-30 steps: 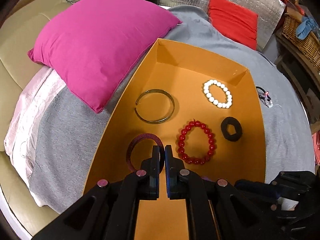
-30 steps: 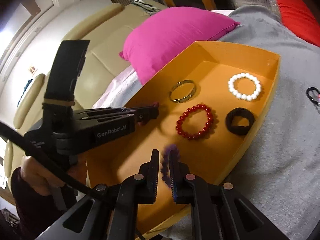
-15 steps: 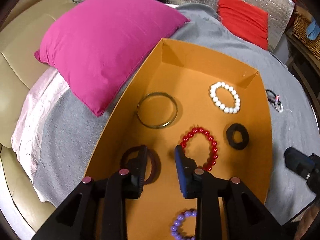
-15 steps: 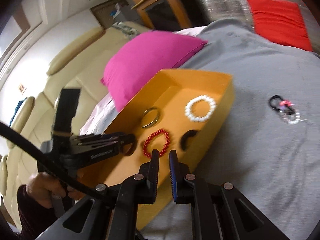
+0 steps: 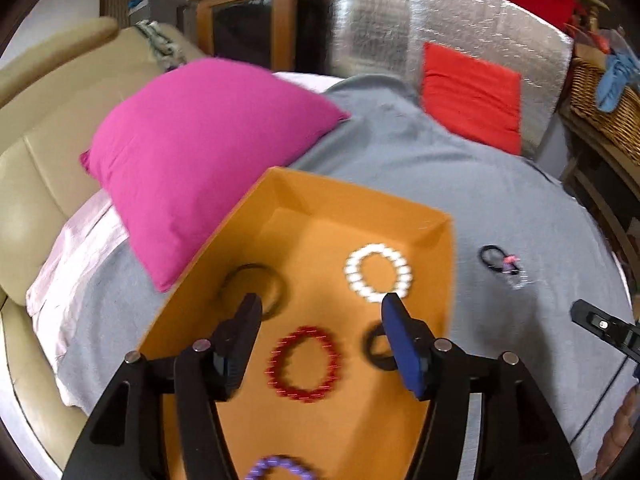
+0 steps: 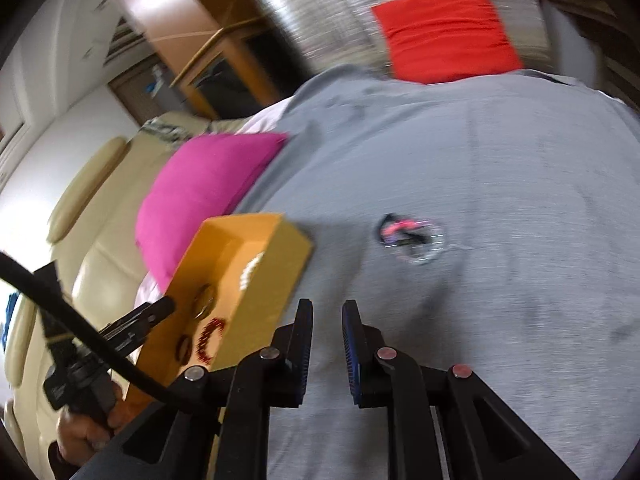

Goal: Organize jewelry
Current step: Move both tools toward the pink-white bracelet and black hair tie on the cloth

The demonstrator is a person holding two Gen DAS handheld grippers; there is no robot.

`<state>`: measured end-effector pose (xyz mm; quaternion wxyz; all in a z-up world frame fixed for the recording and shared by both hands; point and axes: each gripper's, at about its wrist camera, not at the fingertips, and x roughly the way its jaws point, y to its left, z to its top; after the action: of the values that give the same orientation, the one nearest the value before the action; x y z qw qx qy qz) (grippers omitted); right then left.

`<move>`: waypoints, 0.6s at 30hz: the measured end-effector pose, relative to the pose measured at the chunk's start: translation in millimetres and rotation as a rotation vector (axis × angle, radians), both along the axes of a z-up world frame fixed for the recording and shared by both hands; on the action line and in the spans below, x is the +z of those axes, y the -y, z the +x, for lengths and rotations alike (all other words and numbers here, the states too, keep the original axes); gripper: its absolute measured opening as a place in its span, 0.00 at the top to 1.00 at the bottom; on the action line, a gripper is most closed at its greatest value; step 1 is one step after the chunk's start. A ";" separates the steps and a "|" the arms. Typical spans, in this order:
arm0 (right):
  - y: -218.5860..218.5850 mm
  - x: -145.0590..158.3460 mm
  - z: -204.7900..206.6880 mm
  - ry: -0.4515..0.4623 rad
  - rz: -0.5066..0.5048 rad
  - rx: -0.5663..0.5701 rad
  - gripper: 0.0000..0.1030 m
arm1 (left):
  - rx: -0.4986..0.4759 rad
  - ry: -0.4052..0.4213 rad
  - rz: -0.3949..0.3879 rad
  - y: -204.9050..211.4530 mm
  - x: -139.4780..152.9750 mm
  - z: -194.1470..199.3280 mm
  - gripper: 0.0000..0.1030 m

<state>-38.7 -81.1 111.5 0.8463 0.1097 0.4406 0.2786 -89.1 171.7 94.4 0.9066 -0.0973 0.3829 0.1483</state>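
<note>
An orange tray [image 5: 436, 280] on the grey blanket holds a white bead bracelet [image 5: 378, 273], a red bead bracelet [image 5: 305, 363], a metal bangle [image 5: 256, 286], a black ring [image 5: 376, 350] and a purple bead bracelet [image 5: 276, 469]. My left gripper [image 5: 320, 312] is open and empty above the tray. My right gripper [image 6: 326, 312] is slightly open and empty over the blanket, right of the tray [image 6: 264, 264]. A small tangle of black, pink and clear jewelry [image 6: 410, 238] lies on the blanket ahead of it; it also shows in the left wrist view [image 5: 502, 262].
A pink pillow [image 5: 200, 156] lies left of the tray on a beige sofa [image 5: 36, 168]. A red cushion [image 5: 472, 100] leans on a silver panel at the back. A wicker basket [image 5: 600, 104] stands at the right.
My left gripper has opened wide, let go of the dark red bangle and lifted back. My right gripper dropped the purple bracelet in the tray, swung right over the blanket and opened slightly.
</note>
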 end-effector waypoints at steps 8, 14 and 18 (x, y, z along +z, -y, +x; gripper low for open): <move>48.0 -7.1 13.2 -0.034 -0.004 -0.095 0.84 | -0.121 0.013 -0.016 62.6 4.6 12.4 0.32; 78.0 -11.6 16.6 -0.048 -0.006 -0.134 0.84 | -0.165 -0.007 0.009 98.4 -3.0 23.2 0.30; 88.3 -14.1 21.1 -0.059 -0.004 -0.155 0.84 | -0.172 -0.026 -0.006 115.7 -13.8 31.3 0.30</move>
<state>-17.6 -169.4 97.5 0.8521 0.1501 0.4562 0.2081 -57.8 56.0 80.7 0.9106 -0.0649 0.4021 0.0699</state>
